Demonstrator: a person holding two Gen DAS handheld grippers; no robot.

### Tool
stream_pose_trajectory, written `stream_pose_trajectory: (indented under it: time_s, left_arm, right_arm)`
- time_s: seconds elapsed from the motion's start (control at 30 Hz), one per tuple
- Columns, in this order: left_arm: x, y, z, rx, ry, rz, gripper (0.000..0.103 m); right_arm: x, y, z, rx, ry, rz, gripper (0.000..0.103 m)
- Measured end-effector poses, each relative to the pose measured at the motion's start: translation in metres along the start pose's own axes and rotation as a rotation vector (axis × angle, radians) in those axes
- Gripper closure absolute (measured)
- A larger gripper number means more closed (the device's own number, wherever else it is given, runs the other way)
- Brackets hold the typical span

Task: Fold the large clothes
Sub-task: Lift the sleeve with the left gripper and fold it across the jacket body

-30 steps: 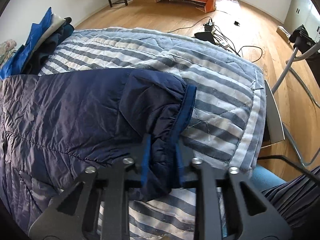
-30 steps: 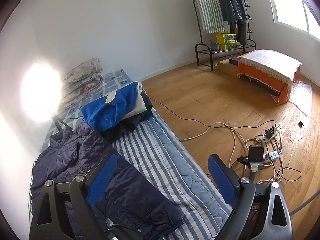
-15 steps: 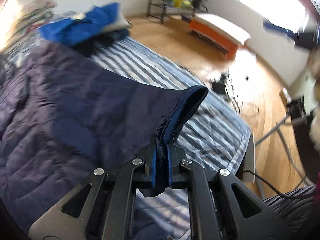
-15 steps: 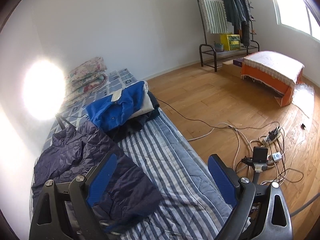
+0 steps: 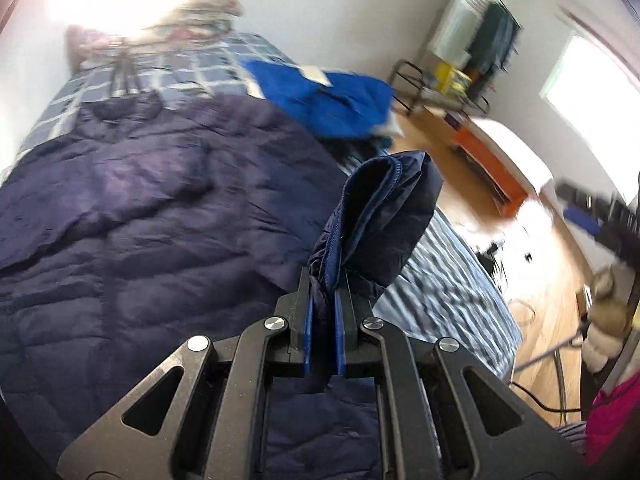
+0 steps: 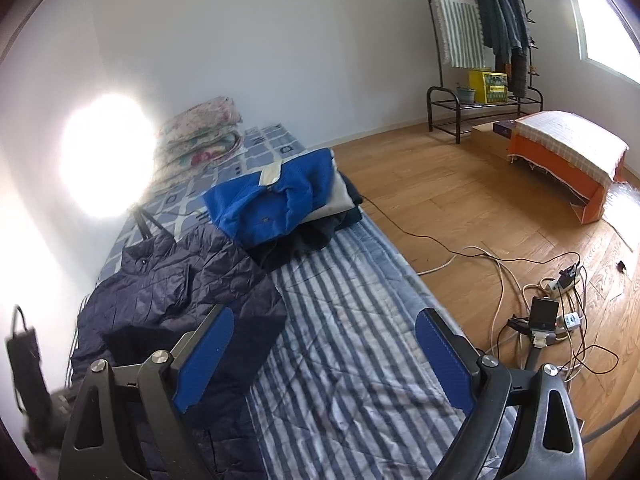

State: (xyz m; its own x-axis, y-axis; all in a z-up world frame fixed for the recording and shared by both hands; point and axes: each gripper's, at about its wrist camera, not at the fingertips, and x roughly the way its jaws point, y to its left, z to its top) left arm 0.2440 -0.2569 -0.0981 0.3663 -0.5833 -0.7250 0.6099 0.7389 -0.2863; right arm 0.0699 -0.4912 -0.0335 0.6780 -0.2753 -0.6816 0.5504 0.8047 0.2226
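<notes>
Navy jacket [image 5: 152, 216] flat on striped bed [image 6: 352, 344], sleeve cuff [image 5: 380, 208] now lifted higher, pinched tight in left gripper [image 5: 323, 320], ready to fold inward. Right gripper [image 6: 324, 360] wide apart, holding nothing.

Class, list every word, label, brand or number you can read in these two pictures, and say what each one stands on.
None can be read.
Yellow box on the rack: printed front, too small to read.
Blue jacket: pale collar patch, no readable text.
Phone on the floor: screen too small to tell.
Navy jacket in the left gripper: no label shows.
</notes>
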Motion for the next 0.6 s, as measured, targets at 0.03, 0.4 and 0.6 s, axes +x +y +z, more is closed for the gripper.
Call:
stream_pose_trajectory:
  time_s: [0.03, 0.4, 0.6]
  left_arm:
    - [-0.004, 0.011, 0.003, -0.015, -0.008, 0.013, 0.097]
    - [-0.035, 0.157, 0.025, -0.244, -0.096, 0.108, 0.097]
    - [-0.033, 0.213, 0.03, -0.293, -0.12, 0.192, 0.097]
  right_arm:
    - [0.002, 0.004, 0.0, -0.004, 0.005, 0.005, 0.009]
    - [0.022, 0.056, -0.008, -0.076, 0.046, 0.05, 0.009]
    - [0.03, 0.088, -0.015, -0.129, 0.066, 0.076, 0.009]
